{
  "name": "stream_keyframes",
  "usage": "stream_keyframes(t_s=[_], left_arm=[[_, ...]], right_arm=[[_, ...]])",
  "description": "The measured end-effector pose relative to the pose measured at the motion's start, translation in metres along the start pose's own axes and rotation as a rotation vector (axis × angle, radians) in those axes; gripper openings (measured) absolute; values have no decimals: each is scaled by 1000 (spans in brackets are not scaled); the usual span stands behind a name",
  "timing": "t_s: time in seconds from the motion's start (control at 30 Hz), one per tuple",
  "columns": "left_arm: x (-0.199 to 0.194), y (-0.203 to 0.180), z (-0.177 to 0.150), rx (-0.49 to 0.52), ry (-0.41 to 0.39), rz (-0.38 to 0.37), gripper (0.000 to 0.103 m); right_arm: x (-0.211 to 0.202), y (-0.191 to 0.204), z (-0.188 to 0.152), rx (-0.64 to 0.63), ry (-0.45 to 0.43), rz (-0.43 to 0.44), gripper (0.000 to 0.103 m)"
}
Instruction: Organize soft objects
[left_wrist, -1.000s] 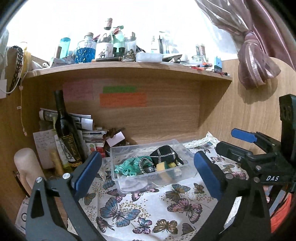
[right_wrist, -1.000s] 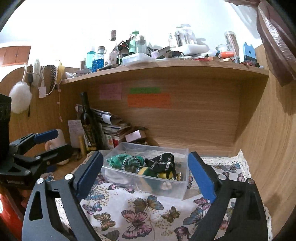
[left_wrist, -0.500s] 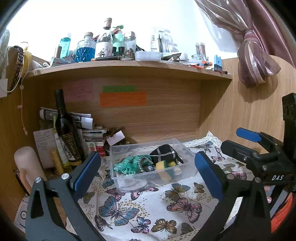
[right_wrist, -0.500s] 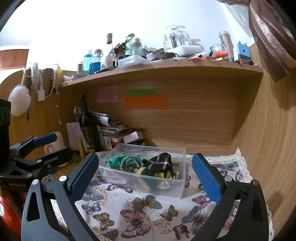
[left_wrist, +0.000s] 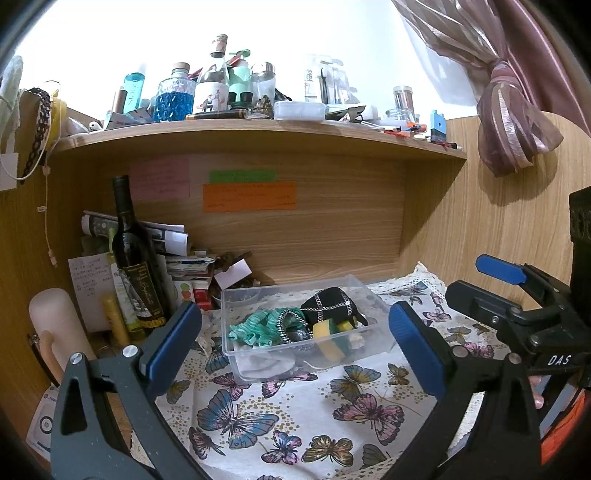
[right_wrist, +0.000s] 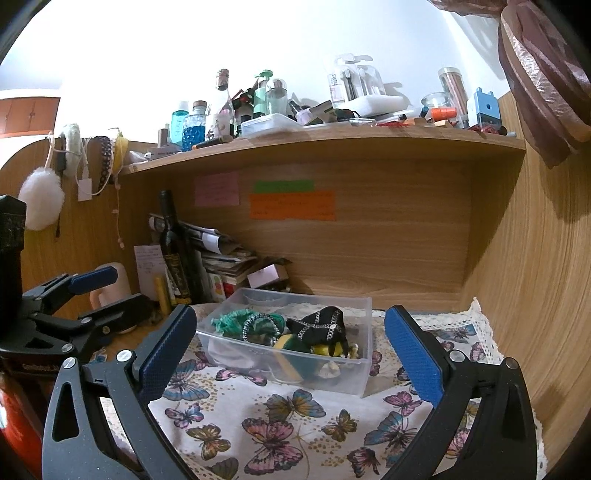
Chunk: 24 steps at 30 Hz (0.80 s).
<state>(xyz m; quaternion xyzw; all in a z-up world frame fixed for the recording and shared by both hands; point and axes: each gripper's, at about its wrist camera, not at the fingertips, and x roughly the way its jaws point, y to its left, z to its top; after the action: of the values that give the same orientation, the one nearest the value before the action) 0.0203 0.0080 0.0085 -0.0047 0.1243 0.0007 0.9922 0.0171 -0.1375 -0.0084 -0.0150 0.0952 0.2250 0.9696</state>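
Left wrist view: left tongs (left_wrist: 295, 343) spread apart, empty, short of the clear box (left_wrist: 373, 317) holding the soft things on the worktop.

Right wrist view: right tongs (right_wrist: 290, 349) likewise apart, empty. Best lowered straight over the black pouch (right_wrist: 319, 326), pinching cloth only.

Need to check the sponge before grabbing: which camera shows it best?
Left wrist view: the yellow-green sponge shows near-side, unobstructed, inside the clear bin. In the right wrist view the black pouch partly covers it.
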Motion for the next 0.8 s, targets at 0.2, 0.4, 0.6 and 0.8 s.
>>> stream_keyframes(t_s=[0.2, 0.4, 0.6, 0.8], left_arm=[[-1, -1, 0, 0, 0, 1, 103], [-2, -1, 0, -4, -2, 2, 103], [-1, 0, 0, -4, -4, 3, 103], [-3, -1, 0, -4, -8, 1, 103]], right_arm=[[0, -1, 0, -1, -1, -7, 103], [0, -1, 0, -1, -1, -6, 103], [-1, 0, 0, -2, -4, -6, 103], [-1, -1, 0, -1, -3, -5, 103]])
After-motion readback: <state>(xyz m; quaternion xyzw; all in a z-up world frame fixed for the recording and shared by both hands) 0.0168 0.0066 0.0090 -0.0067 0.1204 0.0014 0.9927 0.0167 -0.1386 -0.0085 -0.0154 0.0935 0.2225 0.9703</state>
